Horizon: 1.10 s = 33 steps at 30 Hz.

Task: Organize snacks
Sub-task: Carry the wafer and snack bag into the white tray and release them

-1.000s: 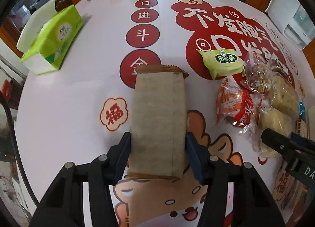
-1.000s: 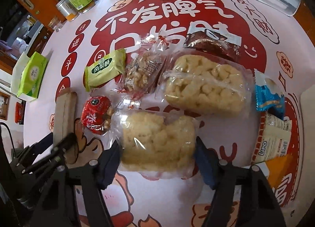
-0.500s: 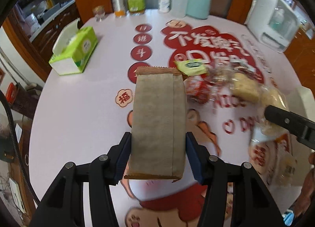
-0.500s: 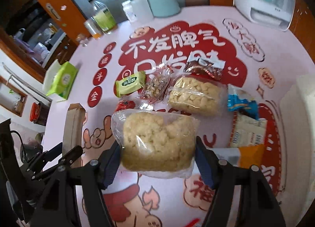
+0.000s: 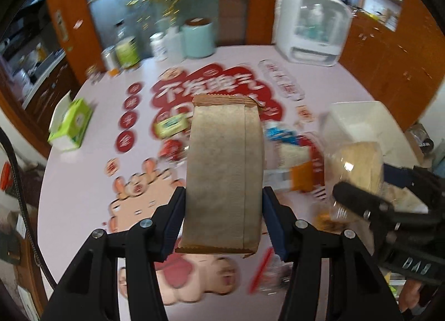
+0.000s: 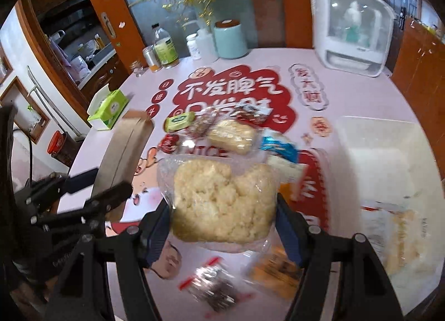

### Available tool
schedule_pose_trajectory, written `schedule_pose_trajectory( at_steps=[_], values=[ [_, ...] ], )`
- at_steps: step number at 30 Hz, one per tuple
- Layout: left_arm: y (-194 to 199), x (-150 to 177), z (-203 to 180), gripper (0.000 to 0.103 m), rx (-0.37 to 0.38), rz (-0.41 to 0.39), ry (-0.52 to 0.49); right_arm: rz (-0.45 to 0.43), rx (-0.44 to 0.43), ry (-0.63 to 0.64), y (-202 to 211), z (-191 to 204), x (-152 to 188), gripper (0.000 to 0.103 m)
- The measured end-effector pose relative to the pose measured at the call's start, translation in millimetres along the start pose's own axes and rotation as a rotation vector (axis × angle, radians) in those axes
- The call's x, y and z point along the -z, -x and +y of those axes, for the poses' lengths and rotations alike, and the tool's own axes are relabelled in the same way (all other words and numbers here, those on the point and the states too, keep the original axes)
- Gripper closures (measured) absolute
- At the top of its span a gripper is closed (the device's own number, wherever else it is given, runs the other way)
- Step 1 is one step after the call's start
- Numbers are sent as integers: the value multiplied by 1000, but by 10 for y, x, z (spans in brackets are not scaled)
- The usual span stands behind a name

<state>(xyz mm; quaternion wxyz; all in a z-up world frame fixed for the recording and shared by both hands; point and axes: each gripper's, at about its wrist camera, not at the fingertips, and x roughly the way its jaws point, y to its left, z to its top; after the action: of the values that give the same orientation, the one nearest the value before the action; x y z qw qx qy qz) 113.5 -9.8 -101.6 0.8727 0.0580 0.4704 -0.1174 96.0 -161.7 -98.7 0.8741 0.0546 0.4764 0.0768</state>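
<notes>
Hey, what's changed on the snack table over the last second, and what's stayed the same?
Both packs went up off the table: the brown paper pack in the left gripper and the clear bag of puffed snacks in the right gripper now hang well above it. Nothing was grabbed or released. The other snacks, like the green packet, and the tissue box stayed put.

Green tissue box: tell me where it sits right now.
The green tissue box sits near the table's left edge in both wrist views, well left of the snack pile and the small green packet.
</notes>
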Motion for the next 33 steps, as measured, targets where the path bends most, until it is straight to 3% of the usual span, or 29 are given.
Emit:
schedule_pose_trajectory(
  at_steps=[9, 17, 23, 25, 30, 31, 32, 33],
  values=[
    [178, -290, -1503, 50, 71, -69, -97, -100, 131, -36, 780, -1207, 246, 33],
    [137, -639, -2511, 50, 96, -112, -142, -115, 211, -59, 1061, -2030, 413, 33],
    [71, -841, -2963, 50, 80, -113, -174, -94, 221, -63, 1040, -2380, 446, 33],
    [58, -886, -3027, 58, 73, -115, -183, -83, 210, -67, 1005, -2453, 437, 32],
    [-78, -977, -3185, 58, 32, -92, -194, -39, 171, -56, 864, -2558, 426, 31],
    [-104, -984, -3185, 57, 27, -85, -189, -31, 170, -55, 842, -2566, 436, 31],
    [-121, -985, -3172, 49, 27, -79, -186, -16, 168, -57, 801, -2585, 431, 31],
    [-141, -987, -3166, 31, 33, -69, -183, 0, 158, -61, 756, -2606, 425, 31]
  ],
)
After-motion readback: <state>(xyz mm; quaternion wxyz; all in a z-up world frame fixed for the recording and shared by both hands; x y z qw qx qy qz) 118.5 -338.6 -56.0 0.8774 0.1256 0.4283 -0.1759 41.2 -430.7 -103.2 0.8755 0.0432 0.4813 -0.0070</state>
